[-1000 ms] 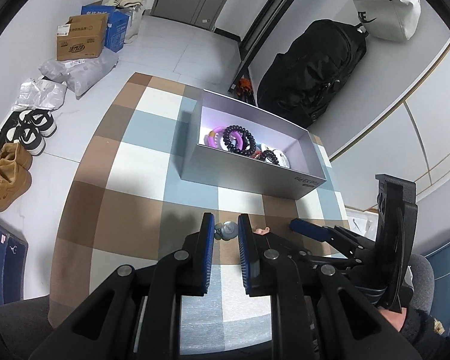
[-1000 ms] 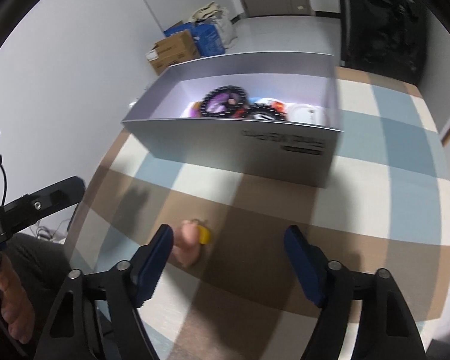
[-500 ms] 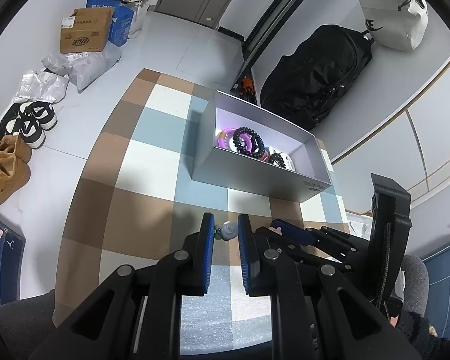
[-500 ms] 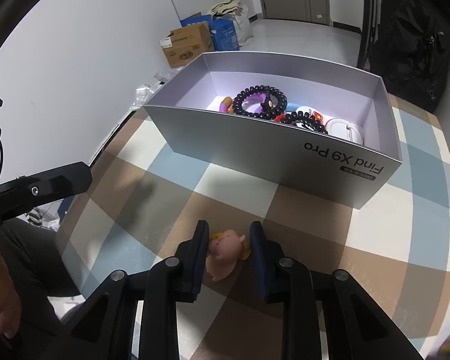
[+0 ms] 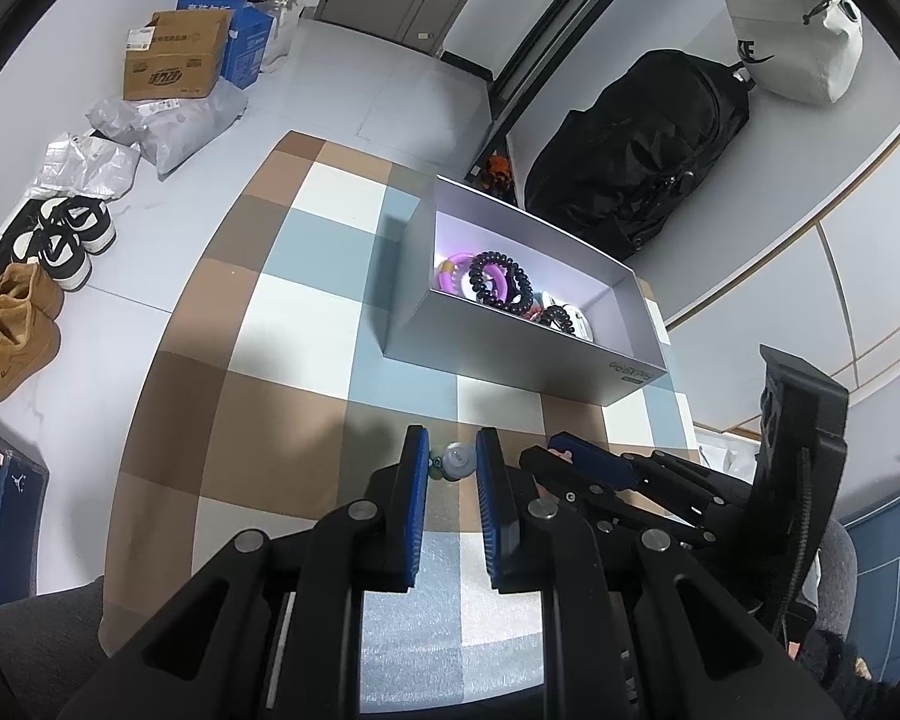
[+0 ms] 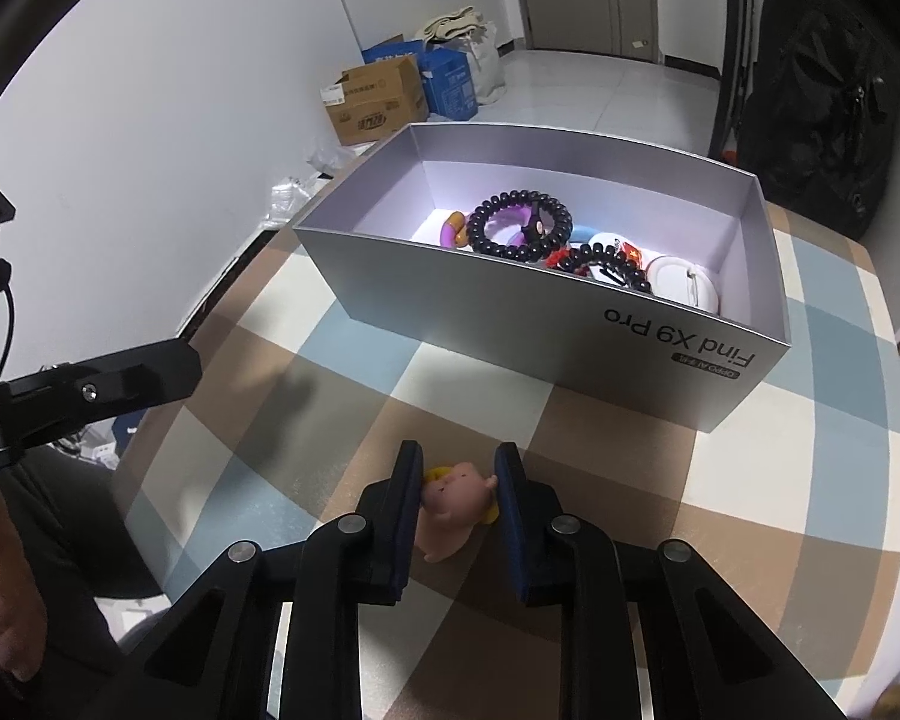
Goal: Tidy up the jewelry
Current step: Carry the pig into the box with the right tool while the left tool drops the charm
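Left wrist view: my left tool (image 5: 453, 465) clenched on a small grey charm (image 5: 456, 461), low centre, near the grey box (image 5: 510, 354) | Right wrist view: my right tool (image 6: 459, 474) has just been closing, grasping the pink figurine (image 6: 450, 507) at bottom centre over the checked tabletop (image 6: 750, 480).

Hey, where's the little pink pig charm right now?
In the right wrist view, the pink pig charm sits low and central, pinched between the right gripper pads on the checked tablecloth, just in front of the grey box.
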Demonstrator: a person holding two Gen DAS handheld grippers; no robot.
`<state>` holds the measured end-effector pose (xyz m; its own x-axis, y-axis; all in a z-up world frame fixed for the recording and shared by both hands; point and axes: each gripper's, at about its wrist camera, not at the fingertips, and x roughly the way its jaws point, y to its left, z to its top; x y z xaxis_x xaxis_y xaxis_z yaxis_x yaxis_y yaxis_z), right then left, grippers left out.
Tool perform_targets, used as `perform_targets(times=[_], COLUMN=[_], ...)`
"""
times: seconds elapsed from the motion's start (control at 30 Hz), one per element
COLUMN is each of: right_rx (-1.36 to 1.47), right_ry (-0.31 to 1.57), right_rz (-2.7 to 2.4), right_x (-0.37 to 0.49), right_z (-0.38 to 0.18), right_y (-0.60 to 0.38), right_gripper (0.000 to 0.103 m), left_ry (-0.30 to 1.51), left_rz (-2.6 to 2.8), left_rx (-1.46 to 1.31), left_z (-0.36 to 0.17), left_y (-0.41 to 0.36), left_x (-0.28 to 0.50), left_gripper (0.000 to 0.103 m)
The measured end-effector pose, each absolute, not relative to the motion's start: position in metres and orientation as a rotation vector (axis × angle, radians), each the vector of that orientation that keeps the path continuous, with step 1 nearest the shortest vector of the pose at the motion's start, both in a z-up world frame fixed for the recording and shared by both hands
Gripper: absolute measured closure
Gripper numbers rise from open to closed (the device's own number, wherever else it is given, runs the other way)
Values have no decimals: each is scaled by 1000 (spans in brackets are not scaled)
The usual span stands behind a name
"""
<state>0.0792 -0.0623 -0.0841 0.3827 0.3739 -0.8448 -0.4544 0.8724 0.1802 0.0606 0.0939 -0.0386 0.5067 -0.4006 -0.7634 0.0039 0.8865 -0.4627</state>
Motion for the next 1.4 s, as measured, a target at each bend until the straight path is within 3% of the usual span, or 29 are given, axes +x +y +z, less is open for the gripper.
perform_targets(times=[0.87, 1.4], right_rx=[126, 245], right_ry=[884, 888], right_rz=[599, 555], right_x=[106, 150], right_z=[-26, -22], right_y=[-89, -113], right_gripper=[80, 80], left_ry=[923, 936], left_rz=[-266, -279], left_rx=[-454, -459], left_z=[-18, -20], left_y=[75, 59], left_x=[98, 136], left_gripper=[92, 92])
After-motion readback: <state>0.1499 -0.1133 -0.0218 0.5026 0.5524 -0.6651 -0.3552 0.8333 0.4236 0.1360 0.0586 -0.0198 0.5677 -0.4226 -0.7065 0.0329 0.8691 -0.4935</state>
